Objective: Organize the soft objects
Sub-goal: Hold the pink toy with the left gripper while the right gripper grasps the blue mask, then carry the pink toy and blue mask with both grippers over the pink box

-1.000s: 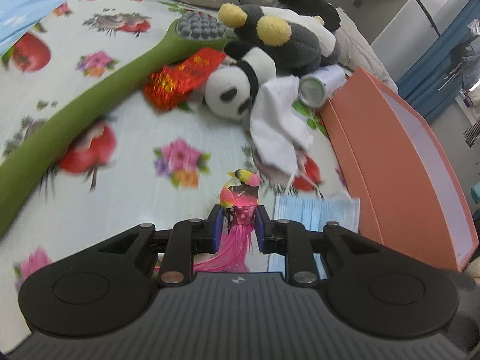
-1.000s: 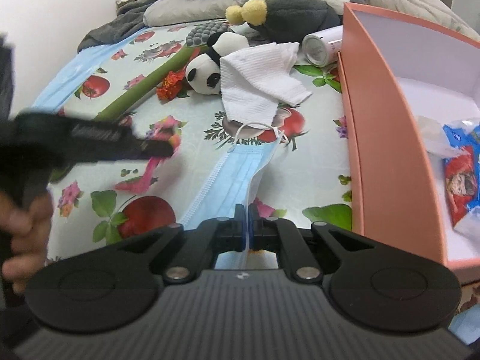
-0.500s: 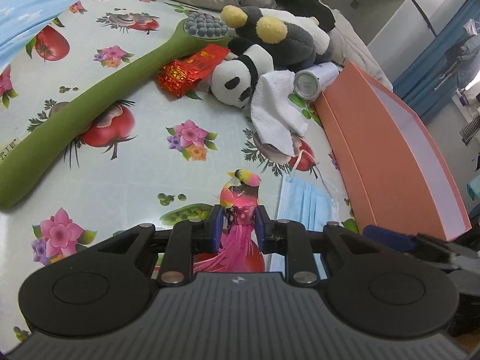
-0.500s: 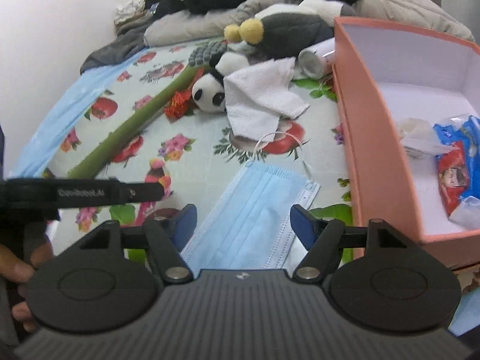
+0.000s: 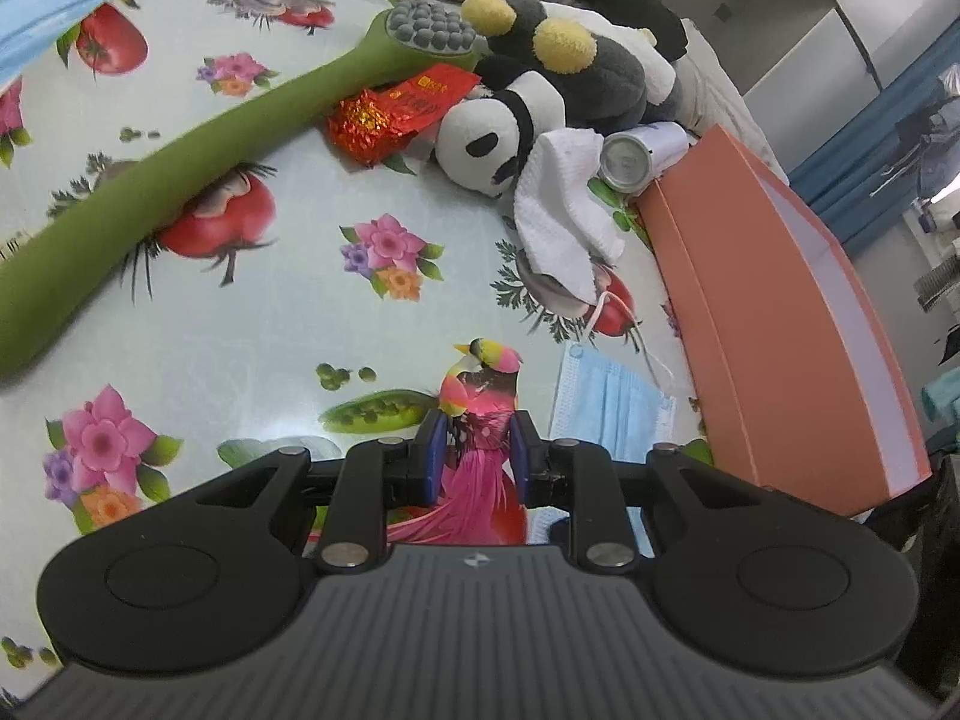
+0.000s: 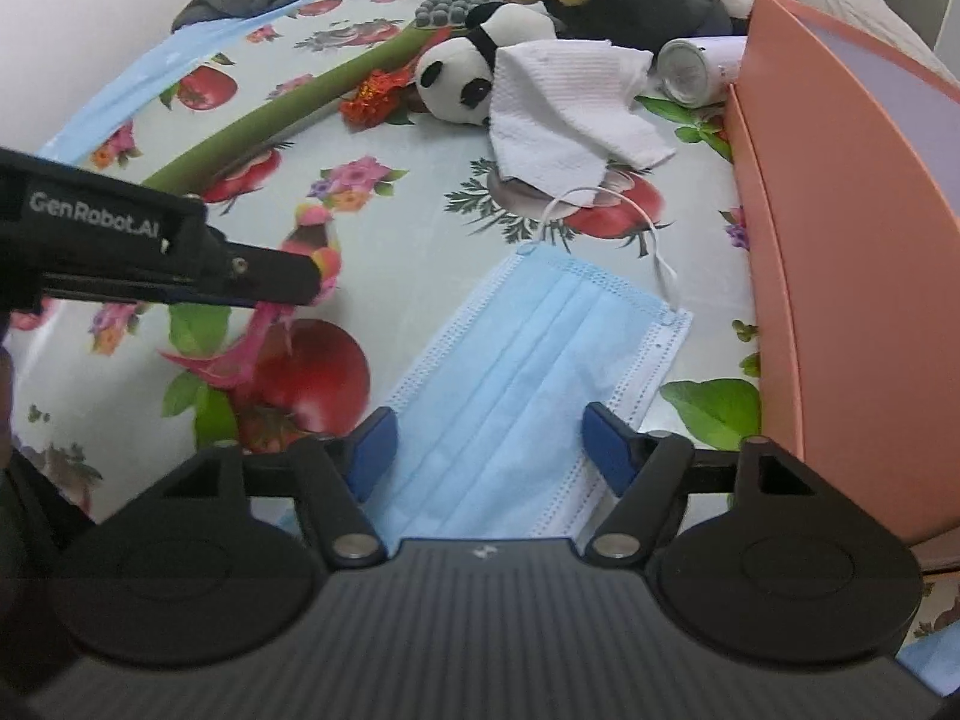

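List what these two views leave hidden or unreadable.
- Box interior: both views, hidden by its near wall.
- Mask's near edge: right wrist view, under the right gripper body.
- Bird toy's tail: left wrist view, behind the left gripper.
- Red packet print: too small.

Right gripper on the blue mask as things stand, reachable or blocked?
Likely yes. The right gripper is over the near end of the blue mask, which lies flat; its jaws are closing, pads not yet pressing. The left gripper stands off to the side.
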`<move>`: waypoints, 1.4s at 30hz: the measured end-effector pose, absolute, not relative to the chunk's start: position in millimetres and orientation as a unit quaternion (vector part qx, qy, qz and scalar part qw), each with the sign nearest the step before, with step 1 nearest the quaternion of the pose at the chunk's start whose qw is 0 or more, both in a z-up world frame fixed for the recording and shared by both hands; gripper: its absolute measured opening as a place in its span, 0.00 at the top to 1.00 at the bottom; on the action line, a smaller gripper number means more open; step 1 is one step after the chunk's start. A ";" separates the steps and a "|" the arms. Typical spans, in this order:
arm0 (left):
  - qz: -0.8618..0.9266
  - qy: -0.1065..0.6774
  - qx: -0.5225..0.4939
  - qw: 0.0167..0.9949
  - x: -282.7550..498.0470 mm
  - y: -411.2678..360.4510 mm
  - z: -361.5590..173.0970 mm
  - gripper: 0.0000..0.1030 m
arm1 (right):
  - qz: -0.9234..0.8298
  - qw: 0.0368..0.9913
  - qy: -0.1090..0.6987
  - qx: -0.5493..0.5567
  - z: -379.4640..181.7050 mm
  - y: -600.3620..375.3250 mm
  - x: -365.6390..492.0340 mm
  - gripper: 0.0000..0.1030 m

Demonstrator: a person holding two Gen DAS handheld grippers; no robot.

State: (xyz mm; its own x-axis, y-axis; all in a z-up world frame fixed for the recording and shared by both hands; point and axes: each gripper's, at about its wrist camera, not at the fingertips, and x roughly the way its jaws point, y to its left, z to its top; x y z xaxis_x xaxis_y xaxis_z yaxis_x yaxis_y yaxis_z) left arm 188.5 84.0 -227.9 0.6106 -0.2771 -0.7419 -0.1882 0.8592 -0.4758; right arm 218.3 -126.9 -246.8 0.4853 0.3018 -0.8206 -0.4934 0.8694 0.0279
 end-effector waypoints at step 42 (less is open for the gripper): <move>-0.032 0.382 -0.204 0.901 105.4 43.5 -97.3 0.74 | 0.258 0.902 0.346 -0.024 -116.0 -166.1 169.8 0.93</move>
